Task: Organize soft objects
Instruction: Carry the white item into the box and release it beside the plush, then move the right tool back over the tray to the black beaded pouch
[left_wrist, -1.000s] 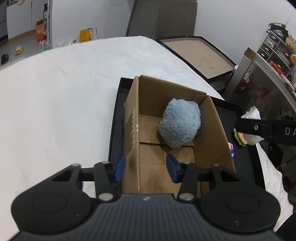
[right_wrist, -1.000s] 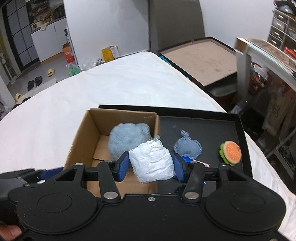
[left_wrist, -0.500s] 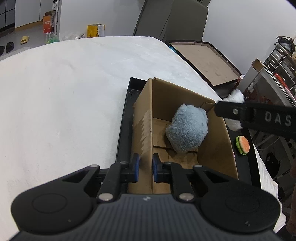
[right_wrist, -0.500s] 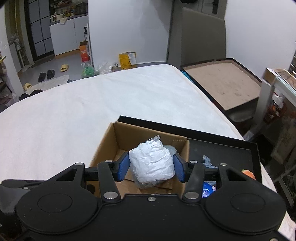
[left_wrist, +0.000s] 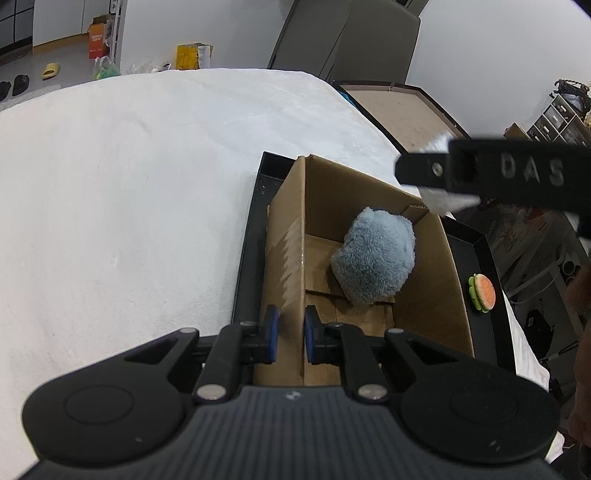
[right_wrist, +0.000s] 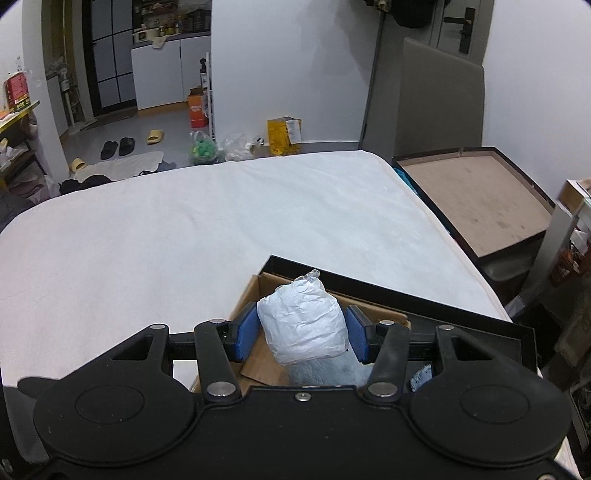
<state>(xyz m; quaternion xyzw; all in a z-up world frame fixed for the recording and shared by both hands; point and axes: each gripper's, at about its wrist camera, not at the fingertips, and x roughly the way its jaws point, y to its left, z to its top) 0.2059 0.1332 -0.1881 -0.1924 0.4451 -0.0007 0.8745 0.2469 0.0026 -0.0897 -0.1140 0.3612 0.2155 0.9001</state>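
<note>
The left claw (left_wrist: 288, 334) is clamping its blue pads shut on the near left wall of the open cardboard box (left_wrist: 424, 295), one pad outside the wall and one inside, so the box is being pinched by its edge. The box is sitting inside a shallow black tray (left_wrist: 245, 266) that is lying on a white padded surface (left_wrist: 129, 203), which looks like a mattress more than a worktop. A fluffy blue-grey plush (left_wrist: 373, 260) is resting on the box floor toward the far right corner, leaning against the right wall. Out on the tray floor, just beside the box's right wall, a small burger-shaped toy (left_wrist: 482, 293) is lying on its side. The right claw (right_wrist: 302, 334) is gripping a white crinkled bundle (right_wrist: 304, 323), its two blue pads pressing on either side of it, and is holding it in the air above the box. In the left wrist view that claw (left_wrist: 436, 173) is showing as a dark bar over the box's far right corner, with a bit of the white bundle (left_wrist: 443, 199) sticking out beneath it. In the right wrist view, part of the blue-grey plush (right_wrist: 325, 371) is peeking out below the bundle, inside the box (right_wrist: 258, 362).
</note>
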